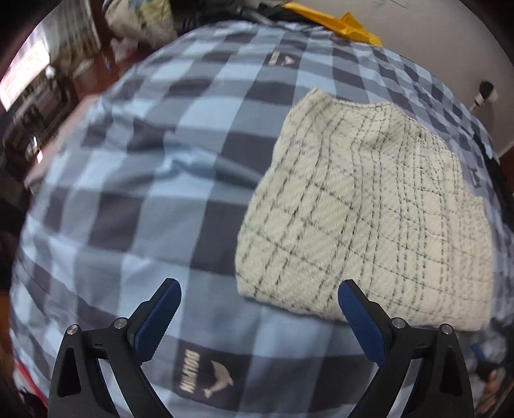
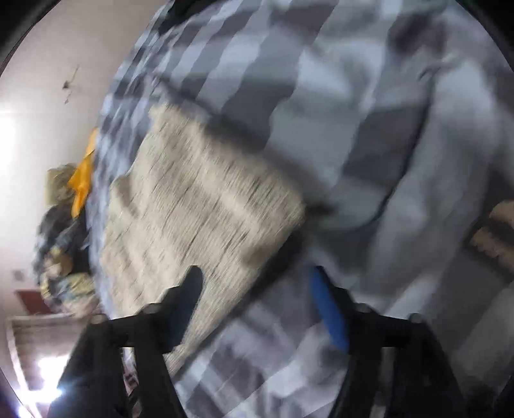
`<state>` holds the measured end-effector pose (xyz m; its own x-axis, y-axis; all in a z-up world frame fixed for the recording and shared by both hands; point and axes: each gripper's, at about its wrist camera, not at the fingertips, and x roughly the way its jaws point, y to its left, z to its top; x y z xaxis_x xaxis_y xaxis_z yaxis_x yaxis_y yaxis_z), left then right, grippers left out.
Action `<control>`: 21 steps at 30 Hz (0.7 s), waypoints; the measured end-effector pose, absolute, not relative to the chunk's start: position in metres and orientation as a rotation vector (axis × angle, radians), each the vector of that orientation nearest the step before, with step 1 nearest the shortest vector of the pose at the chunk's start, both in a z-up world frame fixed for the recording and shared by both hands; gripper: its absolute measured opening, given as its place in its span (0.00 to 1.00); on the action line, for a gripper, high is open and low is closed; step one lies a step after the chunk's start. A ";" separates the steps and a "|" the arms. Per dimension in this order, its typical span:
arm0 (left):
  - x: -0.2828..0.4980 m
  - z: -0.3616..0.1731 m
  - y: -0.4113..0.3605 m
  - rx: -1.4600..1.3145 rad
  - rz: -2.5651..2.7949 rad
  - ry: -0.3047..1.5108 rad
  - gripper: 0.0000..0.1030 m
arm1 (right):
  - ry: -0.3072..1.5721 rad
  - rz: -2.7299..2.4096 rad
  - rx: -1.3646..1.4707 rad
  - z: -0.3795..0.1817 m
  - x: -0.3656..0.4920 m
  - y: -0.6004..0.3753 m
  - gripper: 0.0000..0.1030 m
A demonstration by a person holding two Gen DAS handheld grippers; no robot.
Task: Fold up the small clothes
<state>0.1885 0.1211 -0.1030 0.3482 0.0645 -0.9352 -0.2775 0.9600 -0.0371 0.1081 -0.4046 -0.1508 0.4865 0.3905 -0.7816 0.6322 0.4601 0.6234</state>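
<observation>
Left wrist view: the left gripper (image 1: 259, 300) points steeply down at a bed covered by a blue, grey and dark checked bedspread (image 1: 135, 180). Its two blue-padded fingers stand wide apart with nothing between them. The right-hand fingertip sits just at the near edge of a folded cream garment with thin dark grid lines (image 1: 363, 212); the left-hand fingertip is over bare bedspread. The garment lies flat on the bedspread, right of centre. A dark check between the fingers carries a small dolphin logo (image 1: 205, 374). At the far edge of the bed lies a yellow cloth (image 1: 340, 24), with a pale wall behind it.

Right wrist view: the picture is heavily blurred. The right gripper (image 2: 257, 283) has its fingers apart and nothing clamped. The same cream garment (image 2: 199, 218) lies on the checked bedspread (image 2: 401, 128), ahead and to the left; the left-hand finger overlaps its near edge, though I cannot tell whether it touches. The yellow cloth (image 2: 82, 180) shows at the left edge of the bed, beside a heap of other fabrics (image 2: 61, 254).
</observation>
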 end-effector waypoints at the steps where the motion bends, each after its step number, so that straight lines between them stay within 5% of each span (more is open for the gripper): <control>1: 0.189 -0.101 0.119 -0.165 0.224 1.186 0.96 | 1.128 -0.171 1.169 -0.156 0.113 -0.403 0.67; 6: 0.190 -0.096 0.099 0.047 0.215 1.168 0.96 | 1.165 -0.157 1.219 -0.180 0.146 -0.401 0.67; 18: 0.191 -0.096 0.104 -0.042 0.198 1.175 0.96 | 1.084 -0.212 1.262 -0.179 0.139 -0.412 0.67; 19: 0.191 -0.096 0.104 -0.053 0.197 1.177 0.96 | 1.082 -0.210 1.226 -0.176 0.143 -0.412 0.60; 21: 0.190 -0.094 0.104 -0.053 0.194 1.173 0.96 | 1.075 -0.192 1.167 -0.167 0.152 -0.410 0.30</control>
<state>0.1903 0.1041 -0.0942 0.3732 0.1237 -0.9195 -0.1793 0.9820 0.0594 0.1518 -0.4095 -0.1671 0.5201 0.3848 -0.7625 0.6247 0.4374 0.6469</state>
